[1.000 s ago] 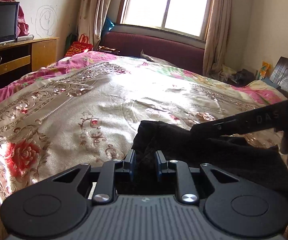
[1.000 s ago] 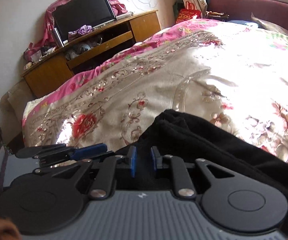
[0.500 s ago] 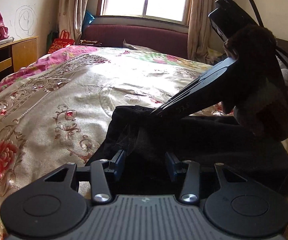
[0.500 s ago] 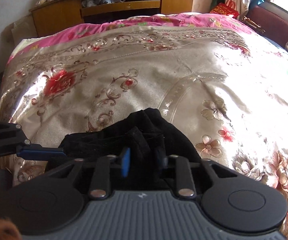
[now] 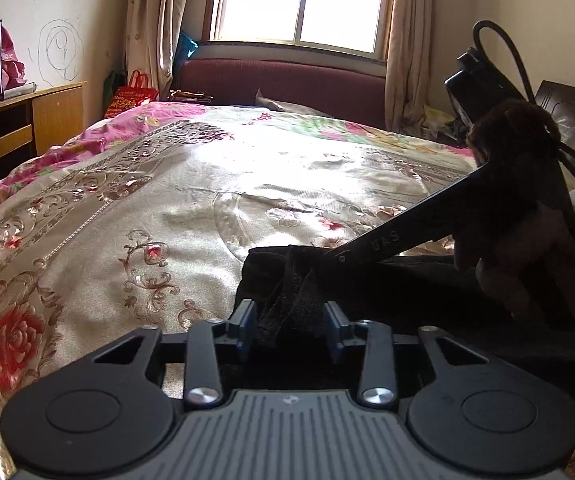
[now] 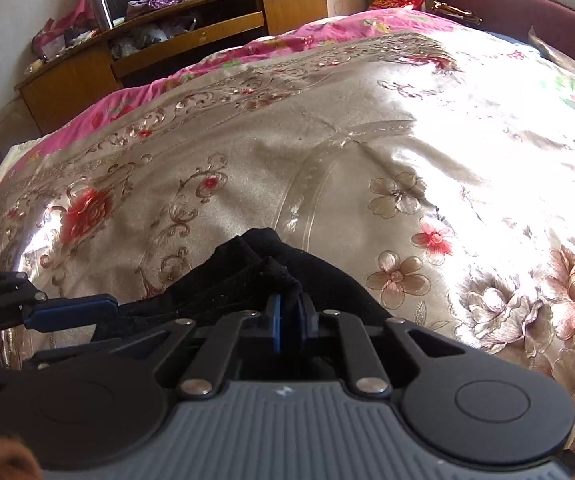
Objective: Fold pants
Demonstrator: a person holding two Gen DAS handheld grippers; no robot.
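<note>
Black pants [image 5: 387, 292] lie on the floral bed [image 5: 167, 208] below the window [image 5: 303, 0]. Left gripper [image 5: 289, 330] fingers are opening around loose cloth; right gripper [image 6: 289, 322] fingers are opening, cloth between.

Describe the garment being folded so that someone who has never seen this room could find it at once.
A shiny beige bedspread with red flowers covers the big bed under the window. At its near edge, just ahead of both grippers, lie the black pants, bunched up. They are the only dark, plain, matte cloth on that glossy patterned cover.
</note>
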